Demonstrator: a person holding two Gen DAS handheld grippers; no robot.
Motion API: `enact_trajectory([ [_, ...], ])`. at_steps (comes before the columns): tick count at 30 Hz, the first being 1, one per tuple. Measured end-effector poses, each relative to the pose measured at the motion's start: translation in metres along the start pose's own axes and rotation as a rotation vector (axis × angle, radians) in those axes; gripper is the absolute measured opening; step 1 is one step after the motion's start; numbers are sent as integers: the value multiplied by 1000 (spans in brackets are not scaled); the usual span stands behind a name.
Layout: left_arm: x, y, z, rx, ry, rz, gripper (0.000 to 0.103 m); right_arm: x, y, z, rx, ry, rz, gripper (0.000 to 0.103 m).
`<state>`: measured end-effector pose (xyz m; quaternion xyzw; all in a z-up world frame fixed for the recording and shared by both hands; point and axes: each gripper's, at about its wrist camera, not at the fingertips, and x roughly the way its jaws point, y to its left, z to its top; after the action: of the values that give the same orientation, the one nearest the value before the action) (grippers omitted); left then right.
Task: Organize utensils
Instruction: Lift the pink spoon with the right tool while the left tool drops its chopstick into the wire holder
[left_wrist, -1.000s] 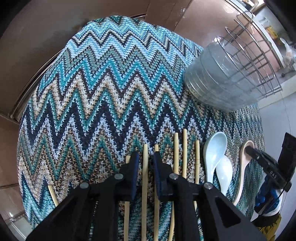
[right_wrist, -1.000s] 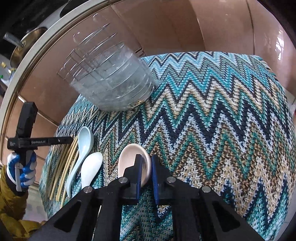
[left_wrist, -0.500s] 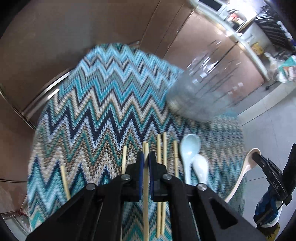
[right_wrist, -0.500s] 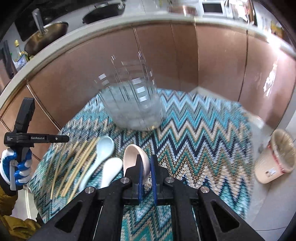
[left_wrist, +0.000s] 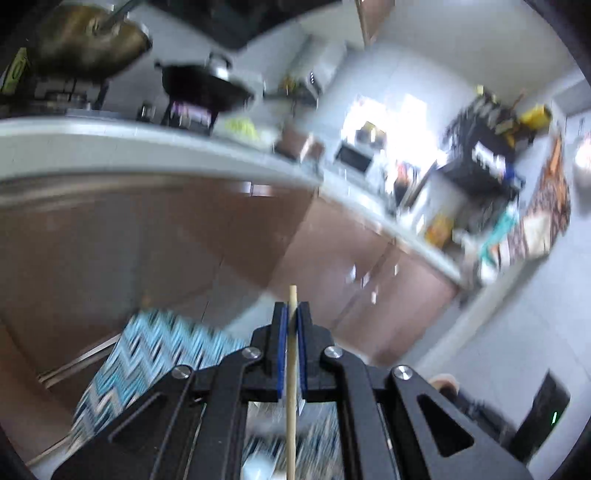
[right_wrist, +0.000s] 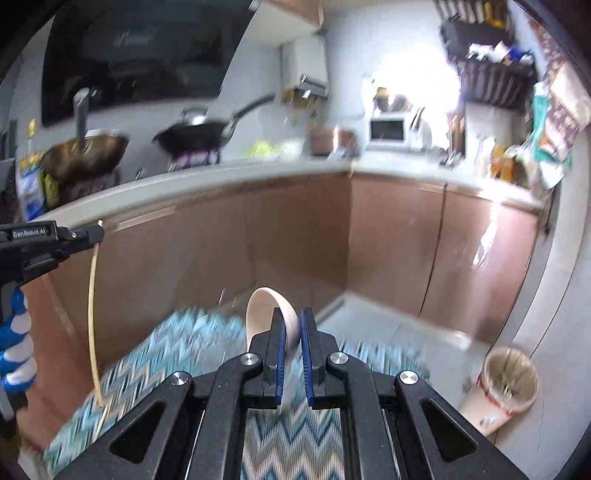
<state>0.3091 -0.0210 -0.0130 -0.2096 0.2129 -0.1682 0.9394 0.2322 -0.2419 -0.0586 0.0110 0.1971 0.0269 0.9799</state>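
Both tongs pinch loads: left gripper (left_wrist: 291, 314) clamps one chopstick (left_wrist: 291, 387), right gripper (right_wrist: 291, 325) clamps a beige spoon (right_wrist: 271, 310); neither is stowed yet, so sorting looks barely begun

Wok (right_wrist: 195, 136), microwave (right_wrist: 388, 130) (blurred), bin (right_wrist: 508, 384)

We carry two sets of black tongs with angular, cut-out arms. On our left tongs (left_wrist: 291, 314) each finger is lined with a blue ribbed pad, and round silver screws sit at the joints behind them. Our right tongs (right_wrist: 291, 325) match: black frame, blue pads, silver screws. The left tongs' side bears white "GenRobot.AI" lettering, and behind it we wear a blue-and-white glove (right_wrist: 14, 350).
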Motion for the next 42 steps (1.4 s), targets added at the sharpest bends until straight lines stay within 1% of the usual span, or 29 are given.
enact_trajectory([
  [1, 9, -5, 6, -10, -48, 4, 5, 6, 2, 6, -2, -33, -27, 8],
  [4, 37, -18, 13, 0, -148, 43, 5, 25, 7, 15, -9, -98, -77, 8],
  [6, 55, -22, 7, 9, -194, 69, 5, 40, 9, 12, -19, -127, -108, 8],
  [8, 70, -21, 1, 17, -218, 89, 5, 57, 13, 6, -30, -141, -136, 8],
  [10, 86, -23, -12, 52, -241, 122, 5, 72, 19, -4, -52, -148, -165, 8],
  [12, 97, -21, -26, 78, -241, 141, 5, 83, 21, -13, -59, -150, -180, 9],
  [15, 112, -16, -48, 118, -252, 177, 5, 101, 26, -28, -61, -145, -180, 9],
  [17, 120, -12, -60, 142, -234, 189, 5, 110, 27, -41, -63, -138, -175, 9],
  [18, 124, -10, -66, 151, -224, 198, 5, 113, 26, -47, -57, -131, -168, 12],
  [19, 123, -8, -71, 157, -219, 203, 7, 115, 26, -52, -48, -124, -153, 21],
  [20, 123, -7, -75, 161, -215, 204, 7, 117, 26, -56, -38, -119, -141, 28],
  [21, 123, -7, -78, 166, -213, 204, 8, 117, 26, -59, -31, -116, -136, 44],
  [22, 121, -7, -80, 172, -208, 203, 12, 116, 26, -60, -25, -114, -134, 54],
  [23, 118, -7, -82, 177, -200, 203, 16, 113, 26, -60, -19, -114, -129, 55],
  [24, 114, -6, -82, 178, -195, 202, 24, 109, 26, -60, -17, -115, -128, 56],
  [25, 107, -6, -82, 179, -195, 205, 31, 103, 26, -59, -14, -118, -132, 61],
  [26, 102, -6, -82, 181, -198, 207, 33, 98, 26, -57, -13, -121, -137, 65],
  [27, 94, -6, -81, 183, -203, 209, 35, 91, 26, -56, -10, -124, -141, 72],
  [28, 82, -6, -80, 187, -212, 211, 38, 81, 25, -55, -5, -130, -145, 75],
  [29, 72, -5, -78, 190, -219, 214, 40, 74, 25, -53, 0, -134, -146, 76],
  [30, 59, -5, -76, 196, -231, 221, 46, 64, 24, -52, 4, -139, -148, 79],
  [31, 46, -5, -73, 202, -245, 233, 52, 55, 24, -51, 7, -142, -151, 85],
  [32, 35, -5, -71, 206, -257, 239, 53, 45, 25, -49, 10, -146, -153, 89],
  [34, 3, -4, -67, 213, -292, 240, 53, 17, 24, -45, 24, -171, -166, 100],
  [35, -10, -4, -65, 216, -304, 241, 54, 4, 23, -43, 33, -184, -167, 103],
  [38, -55, -4, -55, 221, -331, 242, 56, -37, 21, -34, 57, -221, -164, 103],
  [42, -111, -11, -45, 248, -337, 263, 64, -89, 21, -22, 77, -279, -170, 103],
])
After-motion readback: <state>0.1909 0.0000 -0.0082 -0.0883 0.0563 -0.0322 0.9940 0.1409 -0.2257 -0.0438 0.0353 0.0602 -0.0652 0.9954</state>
